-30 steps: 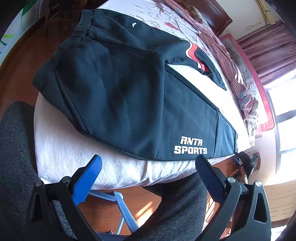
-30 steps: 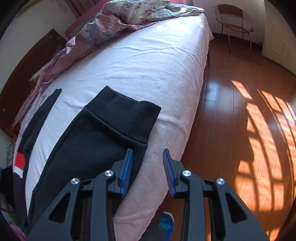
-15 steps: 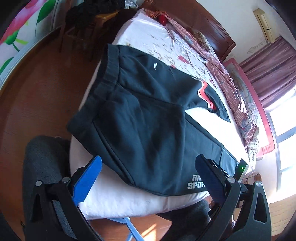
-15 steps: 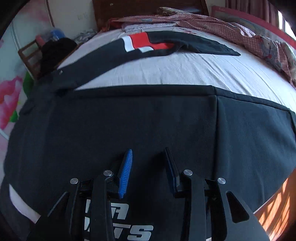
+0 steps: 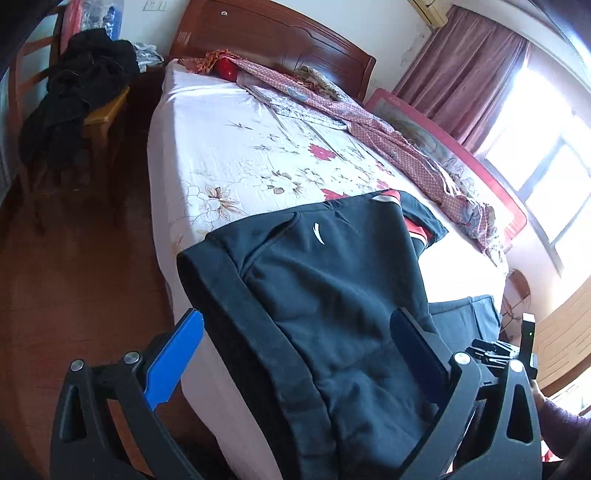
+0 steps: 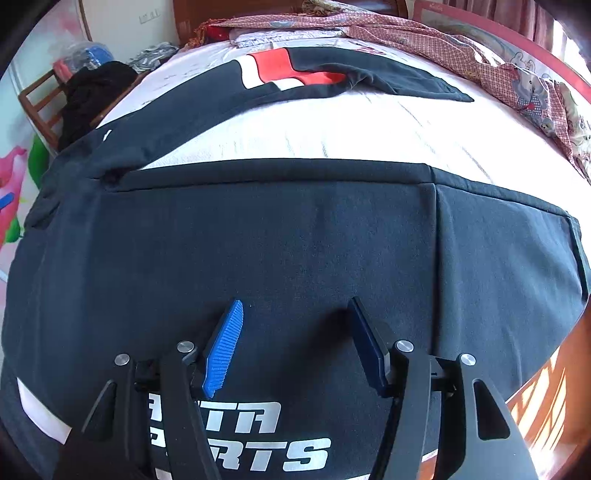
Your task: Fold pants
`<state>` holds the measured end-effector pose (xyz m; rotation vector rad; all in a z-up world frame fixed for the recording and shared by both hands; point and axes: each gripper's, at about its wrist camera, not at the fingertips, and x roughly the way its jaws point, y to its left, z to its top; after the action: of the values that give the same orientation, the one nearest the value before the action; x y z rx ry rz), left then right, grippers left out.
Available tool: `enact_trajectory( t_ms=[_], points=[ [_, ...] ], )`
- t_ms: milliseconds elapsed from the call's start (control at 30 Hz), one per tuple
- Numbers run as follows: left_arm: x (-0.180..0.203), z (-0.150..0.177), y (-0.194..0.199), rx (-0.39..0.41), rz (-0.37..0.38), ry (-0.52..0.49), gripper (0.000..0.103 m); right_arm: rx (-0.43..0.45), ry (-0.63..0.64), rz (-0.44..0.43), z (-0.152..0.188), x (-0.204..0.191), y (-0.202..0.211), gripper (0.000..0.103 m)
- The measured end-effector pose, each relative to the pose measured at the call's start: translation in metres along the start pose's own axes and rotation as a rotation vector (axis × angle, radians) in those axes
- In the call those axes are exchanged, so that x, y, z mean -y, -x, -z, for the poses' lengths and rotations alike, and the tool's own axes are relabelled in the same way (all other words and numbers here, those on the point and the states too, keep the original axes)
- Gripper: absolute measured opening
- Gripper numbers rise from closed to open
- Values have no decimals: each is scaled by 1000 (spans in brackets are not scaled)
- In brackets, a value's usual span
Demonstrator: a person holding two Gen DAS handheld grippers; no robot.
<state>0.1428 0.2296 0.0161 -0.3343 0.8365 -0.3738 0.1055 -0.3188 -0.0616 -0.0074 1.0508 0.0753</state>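
Observation:
Black sports pants (image 5: 332,288) lie spread flat on the bed, waistband (image 5: 236,317) near the bed's left corner. My left gripper (image 5: 295,325) is open and empty, straddling the waistband end from just above. In the right wrist view the near leg (image 6: 295,251) runs across the frame with white lettering (image 6: 240,439) at the bottom; the far leg (image 6: 288,70) carries a red and white patch. My right gripper (image 6: 295,314) is open and empty, low over the near leg.
The bed (image 5: 229,147) has a white floral sheet, with a wooden headboard (image 5: 273,33) behind. A pink checked blanket (image 5: 388,140) lies along the far side. A wooden chair with dark clothes (image 5: 74,92) stands left of the bed. Wooden floor (image 5: 74,277) surrounds it.
My left gripper swung toward the waistband end and closer to the pants. My right gripper moved from the leg cuff to over the lettering and its fingers opened wider.

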Motion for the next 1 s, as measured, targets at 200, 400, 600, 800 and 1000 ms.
enact_trajectory(
  t_ms=[200,400,600,800,1000],
  points=[
    [-51,-21,-47,-1,-28,27,101,-31,-24,13,-3,-1,-2,59],
    [-73,-21,-82,-29,3,41,100,-54,-37,24,-6,-2,-5,60],
    [-67,-22,-96,-64,68,41,75,-58,-52,35,-8,-4,-6,62],
    [-62,-17,-82,-18,-35,53,24,-47,-57,9,-6,-4,-7,70],
    [4,-16,-31,136,-182,-50,11,-70,-67,51,-11,-5,-3,76]
  ],
)
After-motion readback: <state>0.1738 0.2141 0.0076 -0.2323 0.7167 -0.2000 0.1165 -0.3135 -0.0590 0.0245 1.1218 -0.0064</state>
